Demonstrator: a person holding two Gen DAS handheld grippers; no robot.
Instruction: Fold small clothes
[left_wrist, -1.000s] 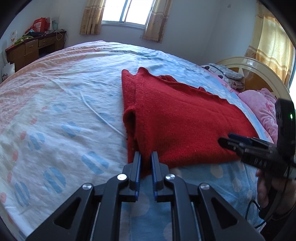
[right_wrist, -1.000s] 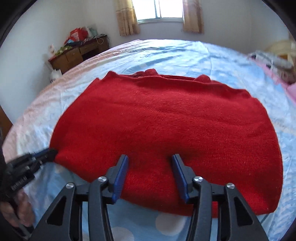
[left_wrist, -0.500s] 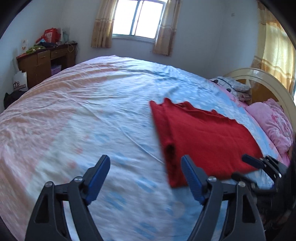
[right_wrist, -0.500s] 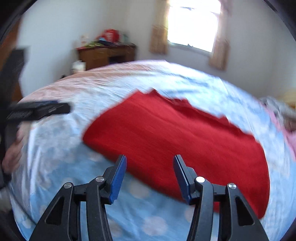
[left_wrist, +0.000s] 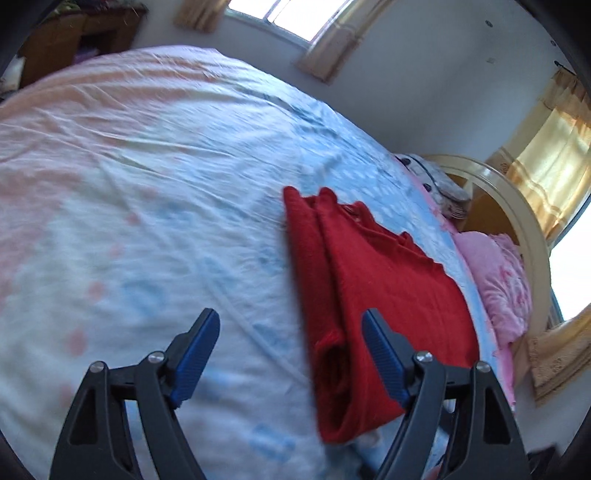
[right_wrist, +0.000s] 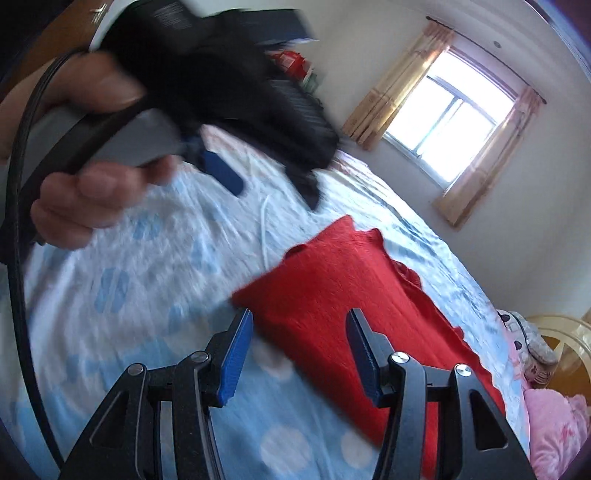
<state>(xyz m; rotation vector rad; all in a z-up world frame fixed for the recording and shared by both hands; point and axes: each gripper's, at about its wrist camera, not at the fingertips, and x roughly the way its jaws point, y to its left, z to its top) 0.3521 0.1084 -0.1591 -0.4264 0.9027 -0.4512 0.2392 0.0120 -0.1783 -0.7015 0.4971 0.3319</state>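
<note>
Blue pads: both grippers hang above the bed, lifted clear of the cloth, so nothing gets dragged.
Left gripper (left_wrist: 290, 345): jaws spread wide, holding nothing; its right finger shows over the sweater's near edge, which suits lining up another grab.
Right gripper (right_wrist: 299, 350): jaws likewise well apart and empty, aimed at the sweater's near corner.
Left hand (right_wrist: 85, 155): wrapped round the other tool's handle, close to the right camera; motion blur hides detail.
Red sweater (left_wrist: 388, 291): lies flat on the bedsheet (left_wrist: 147, 206), apparently folded, one long side doubled into a thick roll.
Pink pillow (left_wrist: 506, 280): beyond it, against the headboard (left_wrist: 517, 206).
Window (right_wrist: 447, 118): far wall, curtains drawn back for light.
</note>
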